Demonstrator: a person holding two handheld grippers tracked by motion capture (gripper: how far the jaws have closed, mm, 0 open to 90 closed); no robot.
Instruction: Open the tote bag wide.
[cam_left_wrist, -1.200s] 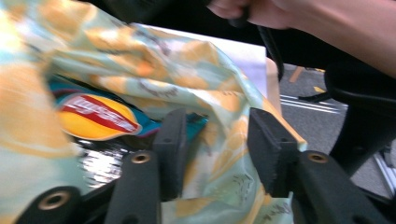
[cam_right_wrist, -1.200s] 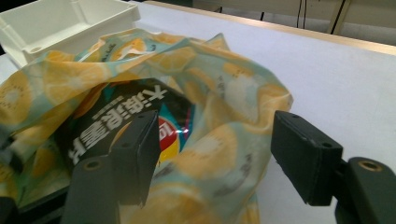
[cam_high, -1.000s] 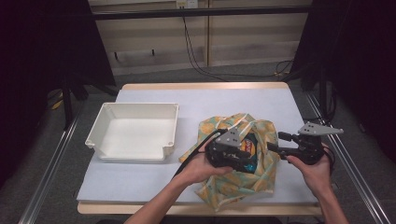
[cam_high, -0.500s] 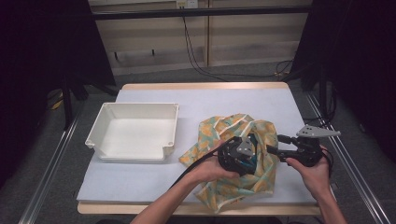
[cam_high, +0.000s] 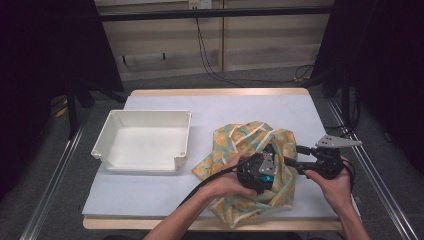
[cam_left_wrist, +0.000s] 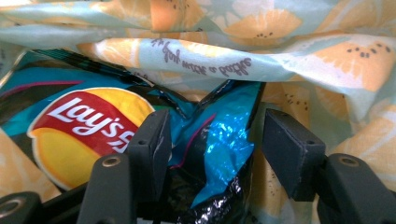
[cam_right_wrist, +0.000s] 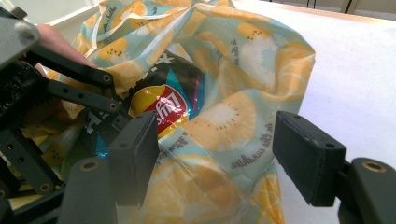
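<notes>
A soft bag (cam_high: 240, 142) printed with orange slices lies on the table, mouth toward the grippers. Inside it is a blue Lay's chip bag (cam_left_wrist: 84, 121), whose logo (cam_right_wrist: 163, 105) shows through the opening. My left gripper (cam_high: 267, 167) reaches into the mouth. Its jaws have just been opening, and my left gripper (cam_left_wrist: 217, 154) now stands open around the chip bag's crumpled blue end. My right gripper (cam_high: 292, 156) sits at the mouth's right side. In its own view, my right gripper (cam_right_wrist: 217, 154) is open, with printed fabric (cam_right_wrist: 233, 60) lying between the pads and not pinched.
A white empty bin (cam_high: 107, 135) stands to the left of the bag. The white table top (cam_high: 225, 105) stretches behind both. Its front edge is just below the hands. Metal rails run along both sides.
The left gripper has sunk lower and shifted right into the bag's mouth, and its jaws have parted off the chip bag. The right gripper has stayed put.
</notes>
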